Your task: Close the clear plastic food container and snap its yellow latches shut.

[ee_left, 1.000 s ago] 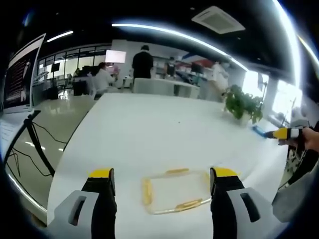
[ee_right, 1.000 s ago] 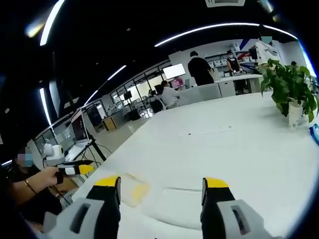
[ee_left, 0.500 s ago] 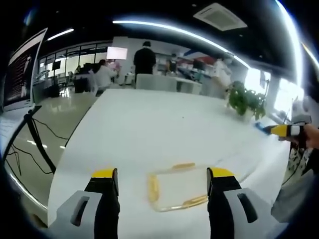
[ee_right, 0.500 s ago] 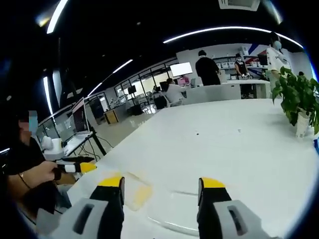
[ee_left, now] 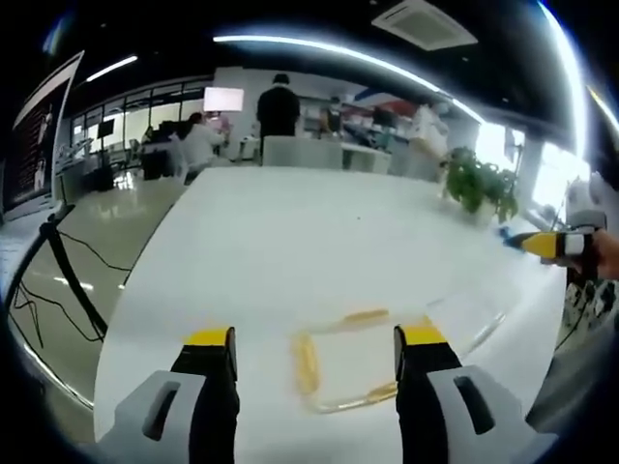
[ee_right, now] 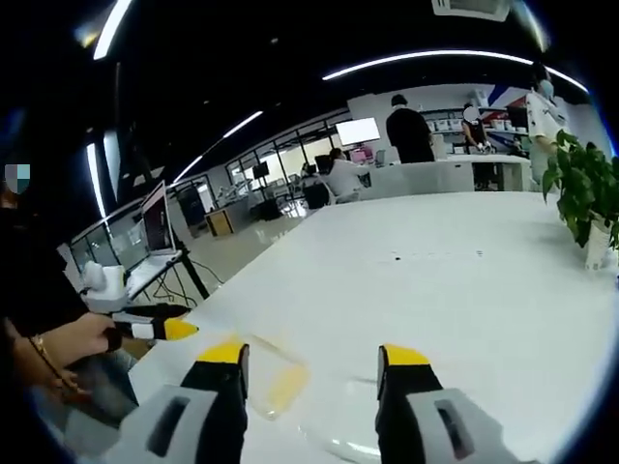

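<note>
A clear plastic container (ee_left: 340, 360) with yellow latches (ee_left: 307, 363) lies flat on the white table (ee_left: 290, 232), just beyond my left gripper (ee_left: 316, 338). That gripper is open, with nothing between its jaws. A clear lid-like sheet (ee_left: 466, 319) lies to the container's right. In the right gripper view one yellow latch (ee_right: 287, 387) and clear plastic (ee_right: 340, 425) show low between the jaws of my right gripper (ee_right: 311, 355), which is open and holds nothing. The right gripper's yellow tip (ee_left: 540, 244) enters the left gripper view at the right edge. The left gripper's tip (ee_right: 164, 330) appears at the left of the right gripper view.
A potted plant (ee_left: 476, 196) stands near the table's far right edge, and is the potted plant (ee_right: 583, 189) in the right gripper view. A tripod (ee_left: 60, 261) and a monitor (ee_left: 37, 145) stand off the table's left side. People and desks are far behind.
Both views have crept a little closer to the container, which now looks slightly larger. The container itself has not moved, and both grippers stay open.
</note>
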`<control>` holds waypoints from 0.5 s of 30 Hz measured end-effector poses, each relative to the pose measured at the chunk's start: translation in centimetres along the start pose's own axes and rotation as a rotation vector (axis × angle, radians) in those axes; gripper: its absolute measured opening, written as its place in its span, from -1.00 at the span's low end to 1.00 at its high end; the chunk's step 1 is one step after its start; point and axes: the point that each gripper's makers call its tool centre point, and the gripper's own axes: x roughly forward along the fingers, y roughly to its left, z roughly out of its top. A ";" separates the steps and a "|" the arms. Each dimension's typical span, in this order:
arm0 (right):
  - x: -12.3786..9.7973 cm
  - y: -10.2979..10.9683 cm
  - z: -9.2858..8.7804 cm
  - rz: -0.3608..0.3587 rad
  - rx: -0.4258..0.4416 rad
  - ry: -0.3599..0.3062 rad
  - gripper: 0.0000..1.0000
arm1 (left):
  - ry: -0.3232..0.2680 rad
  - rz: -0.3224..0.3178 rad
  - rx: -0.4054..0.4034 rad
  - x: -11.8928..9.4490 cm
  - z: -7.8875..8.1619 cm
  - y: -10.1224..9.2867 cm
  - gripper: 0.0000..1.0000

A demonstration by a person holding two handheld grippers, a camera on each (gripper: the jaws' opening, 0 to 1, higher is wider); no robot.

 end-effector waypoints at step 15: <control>3.6 2.7 -1.9 0.007 -0.020 0.032 -0.20 | 0.046 0.011 0.004 1.0 -1.7 0.8 0.08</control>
